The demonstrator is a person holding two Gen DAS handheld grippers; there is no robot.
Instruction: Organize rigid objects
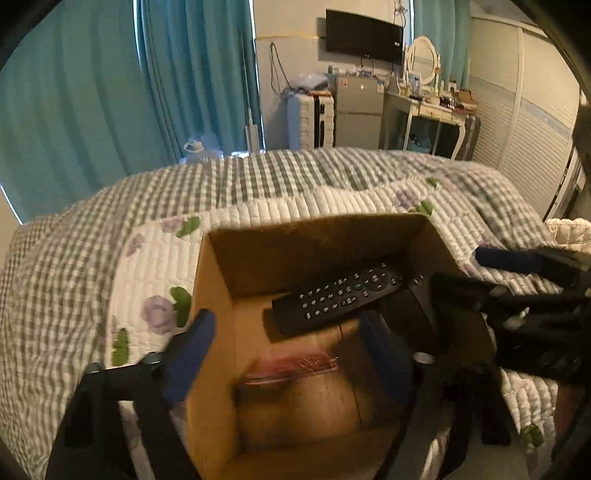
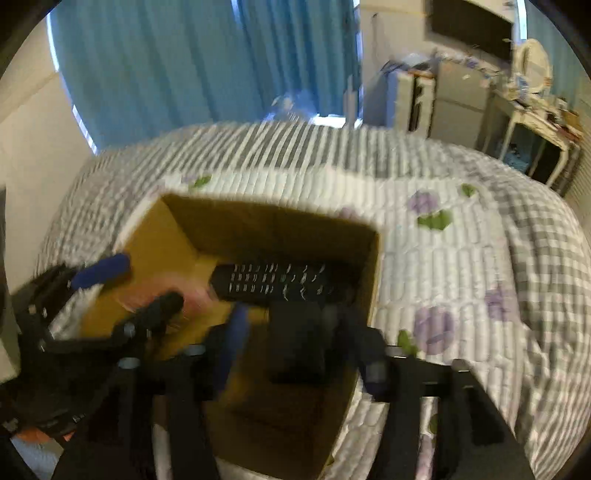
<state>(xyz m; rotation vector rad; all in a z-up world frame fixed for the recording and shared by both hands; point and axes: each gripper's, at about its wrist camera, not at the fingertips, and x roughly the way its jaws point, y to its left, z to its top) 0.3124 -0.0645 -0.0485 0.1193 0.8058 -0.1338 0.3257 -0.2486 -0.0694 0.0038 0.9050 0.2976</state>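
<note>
An open cardboard box [image 1: 212, 295] sits on the bed; it also shows in the right wrist view [image 2: 147, 236]. A black remote control [image 1: 340, 297] lies tilted inside it, seen also in the right wrist view [image 2: 273, 284]. A second black block-shaped object [image 2: 295, 339] sits between the right gripper's fingers over the box. My left gripper [image 1: 291, 347] is open, one blue finger [image 1: 192, 350] outside the box's left wall, the other inside. My right gripper [image 2: 295, 343] is spread wide; whether it grips the black object is unclear in the blur. It appears at right in the left wrist view [image 1: 517, 280].
The bed has a quilted floral cover [image 1: 258, 210] and a grey check blanket [image 1: 66, 280]. Teal curtains [image 1: 92, 92], a small fridge [image 1: 356, 110], a dressing table [image 1: 428, 107] and a wall TV [image 1: 364, 35] stand beyond. A pink item [image 1: 295, 367] lies on the box floor.
</note>
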